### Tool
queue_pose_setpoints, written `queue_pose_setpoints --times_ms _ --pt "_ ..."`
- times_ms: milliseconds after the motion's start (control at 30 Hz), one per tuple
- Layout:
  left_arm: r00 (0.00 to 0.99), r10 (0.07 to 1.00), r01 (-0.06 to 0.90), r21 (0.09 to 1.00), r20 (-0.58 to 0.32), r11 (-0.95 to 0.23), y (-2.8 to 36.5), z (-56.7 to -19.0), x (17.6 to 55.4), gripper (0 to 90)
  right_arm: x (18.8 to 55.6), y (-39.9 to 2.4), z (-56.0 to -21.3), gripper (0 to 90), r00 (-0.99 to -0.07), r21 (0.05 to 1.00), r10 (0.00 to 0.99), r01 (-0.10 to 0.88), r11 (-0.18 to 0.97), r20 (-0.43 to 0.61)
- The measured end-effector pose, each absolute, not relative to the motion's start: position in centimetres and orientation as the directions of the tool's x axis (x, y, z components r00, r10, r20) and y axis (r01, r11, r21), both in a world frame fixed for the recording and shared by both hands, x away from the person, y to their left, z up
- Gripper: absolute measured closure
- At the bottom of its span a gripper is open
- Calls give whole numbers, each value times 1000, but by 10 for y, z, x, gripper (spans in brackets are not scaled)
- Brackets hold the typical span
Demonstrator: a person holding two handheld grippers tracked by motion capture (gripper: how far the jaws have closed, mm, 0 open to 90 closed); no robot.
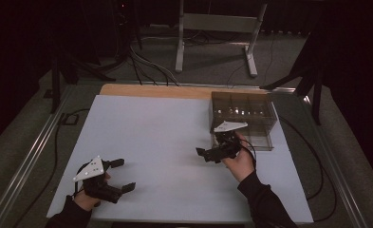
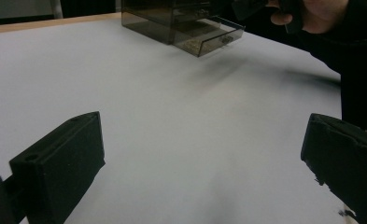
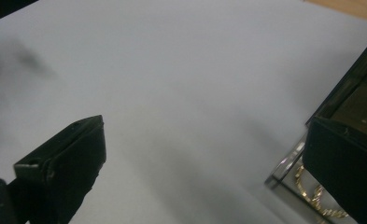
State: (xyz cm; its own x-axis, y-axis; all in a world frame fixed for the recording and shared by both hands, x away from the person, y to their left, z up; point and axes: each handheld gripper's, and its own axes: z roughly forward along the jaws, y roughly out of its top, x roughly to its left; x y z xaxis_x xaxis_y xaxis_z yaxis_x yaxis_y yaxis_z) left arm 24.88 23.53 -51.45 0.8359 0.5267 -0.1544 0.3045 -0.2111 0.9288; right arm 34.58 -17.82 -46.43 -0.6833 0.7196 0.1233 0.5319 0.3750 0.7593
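Note:
A smoky see-through drawer box (image 1: 243, 111) stands at the table's back right, its lower drawer (image 1: 259, 138) pulled out toward me. In the left gripper view the box (image 2: 162, 18) and its drawer (image 2: 211, 39) sit far ahead. A gold chain-like piece (image 3: 312, 191) lies in the drawer's corner, partly behind the right jaw. My right gripper (image 1: 210, 145) is open just left of the drawer, with nothing between its jaws (image 3: 204, 158). My left gripper (image 1: 122, 175) rests open near the front left, over bare table (image 2: 204, 154).
The white table top (image 1: 165, 142) spreads wide between both grippers. A wooden strip (image 1: 151, 90) runs along the far edge. Behind the table stand a grey frame (image 1: 217, 28) and cables on the floor. The right hand (image 2: 307, 14) and its dark sleeve show at the upper right.

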Motion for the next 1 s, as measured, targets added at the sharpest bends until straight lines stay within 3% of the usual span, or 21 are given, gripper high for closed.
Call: queue_pose_setpoints --times_ms 1000 --pt "841 521 297 929 -145 -220 234 -514 248 5 310 -197 -516 0 -729 744 672 520 420 130"
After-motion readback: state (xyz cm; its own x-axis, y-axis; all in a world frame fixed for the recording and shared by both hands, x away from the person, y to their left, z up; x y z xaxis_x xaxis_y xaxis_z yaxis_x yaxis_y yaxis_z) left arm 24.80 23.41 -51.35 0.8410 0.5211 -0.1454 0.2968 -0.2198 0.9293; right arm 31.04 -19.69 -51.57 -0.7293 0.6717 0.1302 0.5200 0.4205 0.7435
